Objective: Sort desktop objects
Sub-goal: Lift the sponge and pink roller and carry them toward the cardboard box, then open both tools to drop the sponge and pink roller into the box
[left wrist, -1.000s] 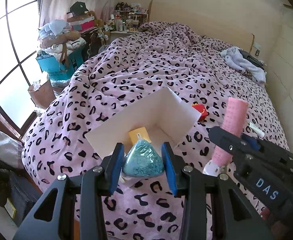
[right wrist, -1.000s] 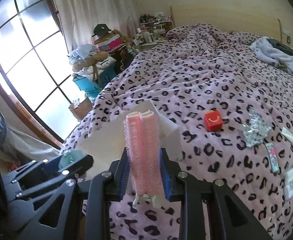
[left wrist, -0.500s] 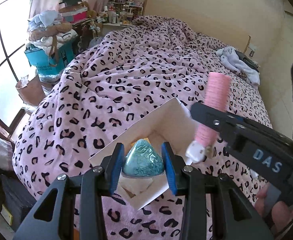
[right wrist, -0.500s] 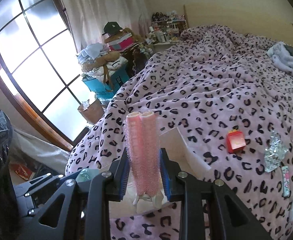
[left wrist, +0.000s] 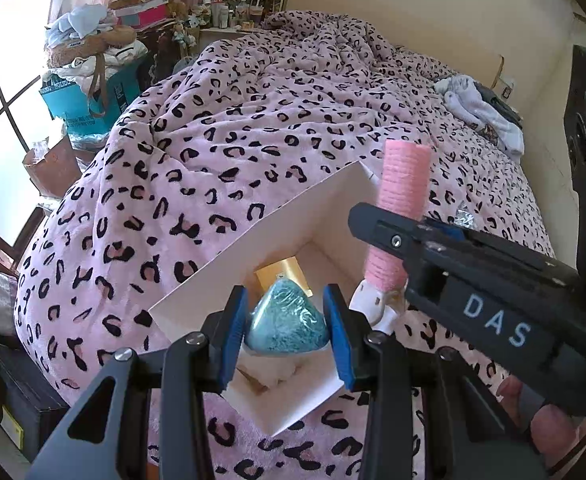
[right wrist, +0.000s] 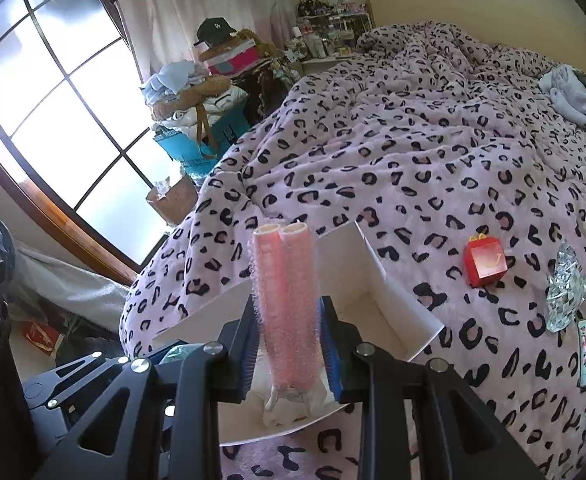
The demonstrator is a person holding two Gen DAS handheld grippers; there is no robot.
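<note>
Left wrist view: the left gripper [left wrist: 286, 326] is clamping a teal pouch [left wrist: 287, 322] between its blue pads, and it is now hanging right over the open white box [left wrist: 253, 248] on the pink leopard blanket [left wrist: 253, 128]. 1 s ago the box was lying further ahead of the fingers; the box is now filling the space under the pouch, so the gripper has been closing in on it. A yellow card [left wrist: 283, 274] is lying on the box floor behind the pouch. The right gripper [left wrist: 389, 258] is crossing in from the right, holding 1 pair of pink hair rollers [left wrist: 403, 200] upright over the right edge of the box; 1 s ago it was sitting out over the blanket. Right wrist view: the right gripper [right wrist: 289, 342] is pinching the 2 pink hair rollers [right wrist: 287, 304] tightly, their white clip end pointing down into the white box [right wrist: 377, 292]. A red toy box [right wrist: 486, 260], a silver foil wrapper [right wrist: 565, 292] and a small patterned tube [right wrist: 585, 354] are lying loose on the blanket [right wrist: 433, 140], well apart from the white box. Judgement: both held items are arriving over the box together, so release into it looks near, with several loose items remaining outside it for sorting.
</note>
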